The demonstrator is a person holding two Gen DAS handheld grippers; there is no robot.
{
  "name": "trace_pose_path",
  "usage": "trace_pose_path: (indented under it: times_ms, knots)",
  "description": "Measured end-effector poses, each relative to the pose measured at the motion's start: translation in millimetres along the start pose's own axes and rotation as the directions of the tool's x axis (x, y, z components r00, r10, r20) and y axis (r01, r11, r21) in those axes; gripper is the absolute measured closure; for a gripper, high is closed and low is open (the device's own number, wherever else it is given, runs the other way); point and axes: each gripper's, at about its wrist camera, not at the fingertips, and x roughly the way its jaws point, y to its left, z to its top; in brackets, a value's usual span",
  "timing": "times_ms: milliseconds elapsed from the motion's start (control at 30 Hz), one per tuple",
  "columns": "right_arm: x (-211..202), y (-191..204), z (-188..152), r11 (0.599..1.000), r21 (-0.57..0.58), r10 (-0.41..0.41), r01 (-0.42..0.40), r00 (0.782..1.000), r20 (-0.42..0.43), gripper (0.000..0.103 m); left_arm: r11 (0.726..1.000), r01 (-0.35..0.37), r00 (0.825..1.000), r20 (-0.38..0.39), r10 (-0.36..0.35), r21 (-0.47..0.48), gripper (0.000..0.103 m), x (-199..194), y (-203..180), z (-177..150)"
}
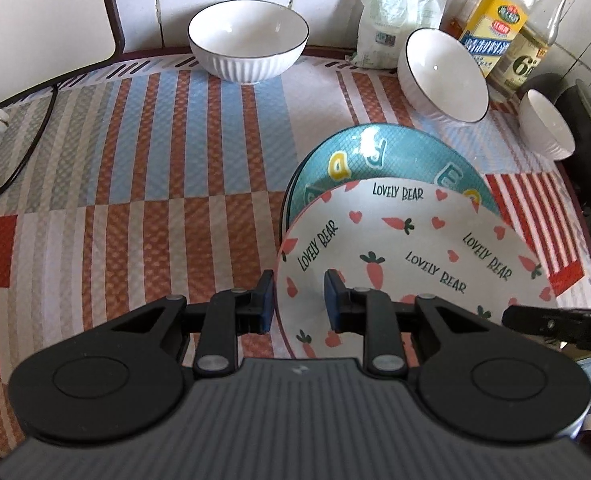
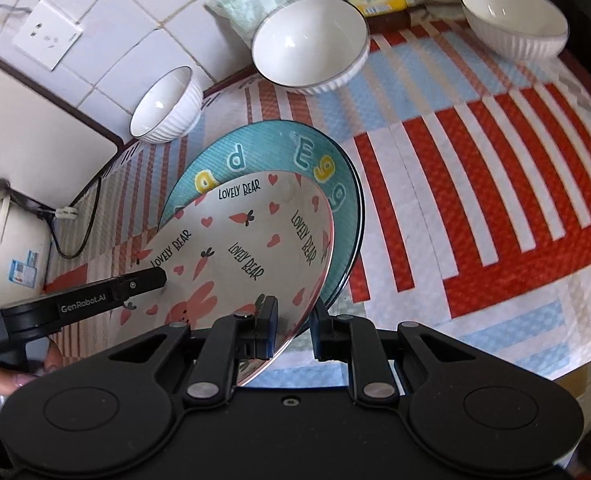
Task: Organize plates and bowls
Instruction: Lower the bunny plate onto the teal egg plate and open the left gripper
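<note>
left tool (image 1: 299, 298): pinching left rim of white round ceramic plate printed with pink carrots, hearts and "LOVELY BEAR" (image 1: 407, 256), one pad outside, one pad inside the rim
right tool (image 2: 293, 330): pressed onto near right rim of the same plate, rim edge between the pads
carrot plate: tilted, carried by both tools, over the near part of the teal round plate with coloured letters (image 1: 375, 152); touching or not, cannot tell
teal plate: flat on bench, more plate rims visible stacked beneath it
bench (image 1: 135, 168): covered with striped cloth in orange, blue, grey and red
large white ribbed bowl with dark rim (image 1: 249, 40): back of bench, by tiled wall
second white ribbed bowl (image 1: 443, 74): behind teal plate, just in front of bottles
small white ribbed bowl (image 1: 547, 124): far right edge
yellow-labelled bottles (image 1: 491, 28): back right corner
white plastic bag (image 1: 391, 12): against wall, between first two bowls
hand (image 2: 11, 376): gripping left tool handle, lower left of right wrist view
</note>
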Motion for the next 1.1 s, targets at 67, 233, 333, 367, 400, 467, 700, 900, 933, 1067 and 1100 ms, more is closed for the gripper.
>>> trace_pose_path:
  times_ms: [67,233,333,367,400,467,700,900,933,1067,1100]
  knots:
    - [1,-2,2,1.0,0.018,0.013,-0.013,1.0,-0.005,0.082,1.0,0.019,1.0,-0.005,-0.019,-0.011,0.079,2,4,4]
    - [8,3,6,1.0,-0.003,-0.022,0.022,1.0,-0.02,0.082,1.0,-0.003,0.999,-0.035,0.003,0.022,0.079,10,-2,8]
    - [8,5,10,0.998,-0.021,-0.058,0.058,0.998,-0.012,0.082,1.0,-0.003,0.998,-0.058,0.005,0.029,0.08,15,-5,10]
    - [7,4,12,0.998,-0.024,-0.065,0.065,0.998,-0.011,0.082,0.999,-0.013,0.998,-0.06,0.015,0.041,0.08,15,-8,11]
    - [7,5,14,0.997,-0.032,-0.07,0.07,0.997,-0.012,0.082,0.998,-0.021,0.998,-0.066,0.024,0.052,0.08,16,-10,12]
    - [8,9,17,0.994,-0.059,-0.09,0.089,0.996,-0.014,0.081,0.998,-0.024,0.997,-0.076,0.028,0.051,0.08,17,-10,15]
    - [17,40,17,0.935,-0.259,-0.241,0.243,0.97,0.039,0.063,0.997,-0.042,0.993,-0.109,0.049,0.059,0.08,21,-13,21]
    - [26,31,17,0.925,-0.268,-0.264,0.268,0.963,0.051,0.059,0.999,-0.038,0.992,-0.116,0.042,0.033,0.08,24,-9,23]
    - [26,30,17,0.924,-0.273,-0.263,0.269,0.963,0.056,0.058,0.999,-0.035,0.992,-0.117,0.038,0.029,0.08,24,-7,24]
    - [29,34,15,0.915,-0.292,-0.266,0.279,0.96,0.087,0.054,0.999,-0.041,0.992,-0.116,0.045,0.036,0.079,25,-7,23]
    - [31,36,15,0.909,-0.301,-0.27,0.287,0.958,0.097,0.052,0.998,-0.048,0.992,-0.116,0.052,0.041,0.078,25,-8,22]
